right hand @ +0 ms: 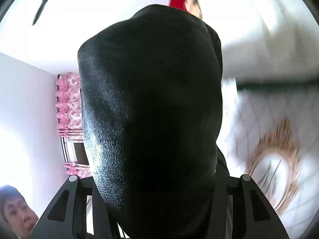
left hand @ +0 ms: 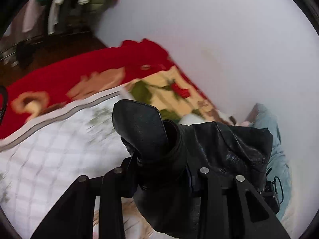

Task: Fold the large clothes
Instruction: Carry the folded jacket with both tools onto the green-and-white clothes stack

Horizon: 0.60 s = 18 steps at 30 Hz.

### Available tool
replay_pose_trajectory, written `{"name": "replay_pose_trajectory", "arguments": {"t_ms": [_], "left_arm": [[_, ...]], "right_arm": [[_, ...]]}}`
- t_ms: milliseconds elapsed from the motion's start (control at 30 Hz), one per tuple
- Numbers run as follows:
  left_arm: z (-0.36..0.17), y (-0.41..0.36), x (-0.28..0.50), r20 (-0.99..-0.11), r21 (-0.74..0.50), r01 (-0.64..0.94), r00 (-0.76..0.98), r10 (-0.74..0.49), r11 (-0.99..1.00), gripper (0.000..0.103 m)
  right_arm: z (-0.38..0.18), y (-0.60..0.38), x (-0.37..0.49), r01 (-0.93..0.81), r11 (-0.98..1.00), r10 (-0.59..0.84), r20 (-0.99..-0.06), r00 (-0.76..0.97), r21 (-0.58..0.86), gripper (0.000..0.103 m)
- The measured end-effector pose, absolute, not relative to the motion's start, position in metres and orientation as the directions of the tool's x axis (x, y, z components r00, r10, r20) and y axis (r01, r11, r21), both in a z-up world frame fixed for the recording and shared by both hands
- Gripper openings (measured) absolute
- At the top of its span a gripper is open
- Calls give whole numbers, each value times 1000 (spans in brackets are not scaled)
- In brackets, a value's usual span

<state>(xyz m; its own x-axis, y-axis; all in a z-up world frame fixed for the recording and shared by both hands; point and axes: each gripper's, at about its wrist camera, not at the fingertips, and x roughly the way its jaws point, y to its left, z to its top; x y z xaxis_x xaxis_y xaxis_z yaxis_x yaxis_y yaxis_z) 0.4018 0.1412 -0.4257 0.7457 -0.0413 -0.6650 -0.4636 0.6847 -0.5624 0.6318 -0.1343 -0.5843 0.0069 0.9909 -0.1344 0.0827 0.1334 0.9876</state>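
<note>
A black leather jacket (left hand: 209, 149) is bunched up between the fingers of my left gripper (left hand: 161, 171), which is shut on it and holds it above a white quilted bed (left hand: 49, 159). The jacket hides the fingertips. In the right wrist view the same black leather jacket (right hand: 149, 99) fills the middle and drapes over my right gripper (right hand: 159, 179), which is shut on it and lifted. Both views are motion-blurred.
A red floral blanket (left hand: 79, 73) lies at the far side of the bed. Light blue jeans (left hand: 279, 159) lie at the right by the white wall. Clothes hang on a rack (left hand: 59, 6) at the back left. A person's face (right hand: 16, 209) and pink curtains (right hand: 69, 123) show at left.
</note>
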Motion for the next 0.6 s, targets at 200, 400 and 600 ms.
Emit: {"name": "replay_pose_trajectory", "arguments": {"t_ms": [200, 400, 600], "left_arm": [[-448, 137, 519, -638, -585, -431, 767, -62, 687, 32], [-532, 135, 585, -721, -534, -481, 689, -78, 695, 32], [-558, 128, 598, -778, -450, -468, 623, -77, 760, 44]], "right_arm": [[-580, -131, 762, 61, 176, 984, -175, -15, 983, 52], [-651, -113, 872, 115, 304, 950, -292, -111, 946, 52], [-692, -96, 888, 131, 331, 943, -322, -89, 934, 61]]}}
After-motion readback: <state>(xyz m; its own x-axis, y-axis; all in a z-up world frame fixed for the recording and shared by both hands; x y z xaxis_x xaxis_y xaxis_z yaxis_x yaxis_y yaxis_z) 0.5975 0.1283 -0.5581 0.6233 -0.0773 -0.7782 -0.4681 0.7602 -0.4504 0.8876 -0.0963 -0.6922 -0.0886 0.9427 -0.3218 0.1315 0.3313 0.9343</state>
